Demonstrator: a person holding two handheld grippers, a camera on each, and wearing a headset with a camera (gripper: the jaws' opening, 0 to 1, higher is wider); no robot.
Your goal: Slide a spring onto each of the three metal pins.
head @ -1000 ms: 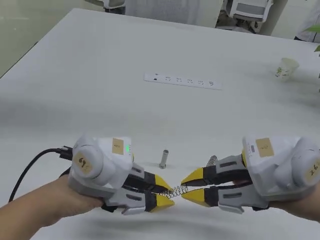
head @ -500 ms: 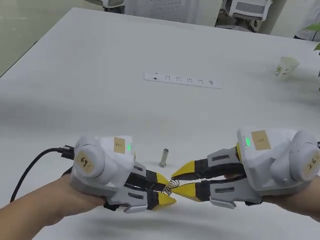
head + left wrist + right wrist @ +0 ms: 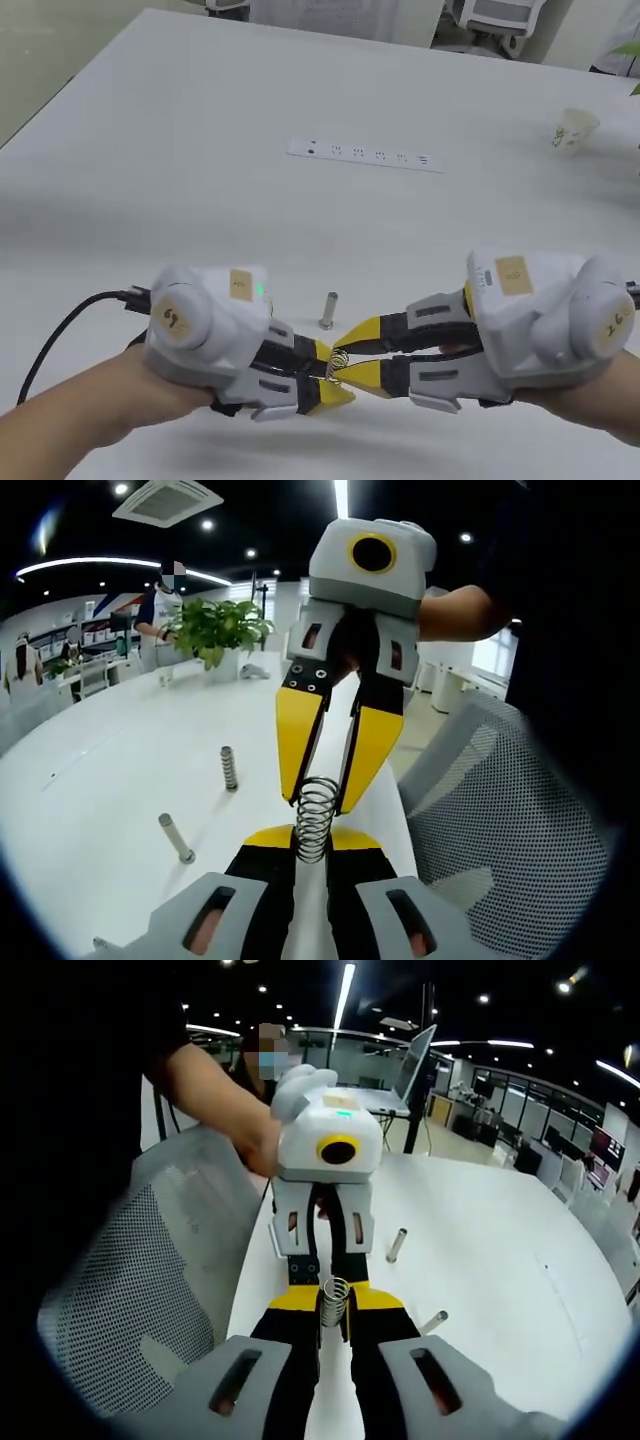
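In the head view my left gripper (image 3: pixel 325 376) and right gripper (image 3: pixel 343 361) meet tip to tip low over the white table (image 3: pixel 200 150). A small steel spring (image 3: pixel 338 364) lies between them. The left gripper (image 3: pixel 312 838) is shut on the spring's (image 3: pixel 314 820) lower end in its own view. The right gripper (image 3: pixel 318 794) comes in from above, its yellow fingers closed against the upper coils. From the right gripper (image 3: pixel 336 1310), the spring (image 3: pixel 336 1298) stands between its jaws. A bare upright pin (image 3: pixel 328 310) stands just behind the tips. Another pin (image 3: pixel 229 768) carries a spring.
A white power strip (image 3: pixel 364 156) lies across the middle of the table. A paper cup (image 3: pixel 576 128) sits at the far right. A black cable (image 3: pixel 60 335) trails from the left gripper. Office chairs stand beyond the far edge, and a mesh chair (image 3: pixel 500 810) is near me.
The right gripper has moved left to the spring held by the left gripper and closed its fingers around the free end. The spring-clad pin behind it is now covered.
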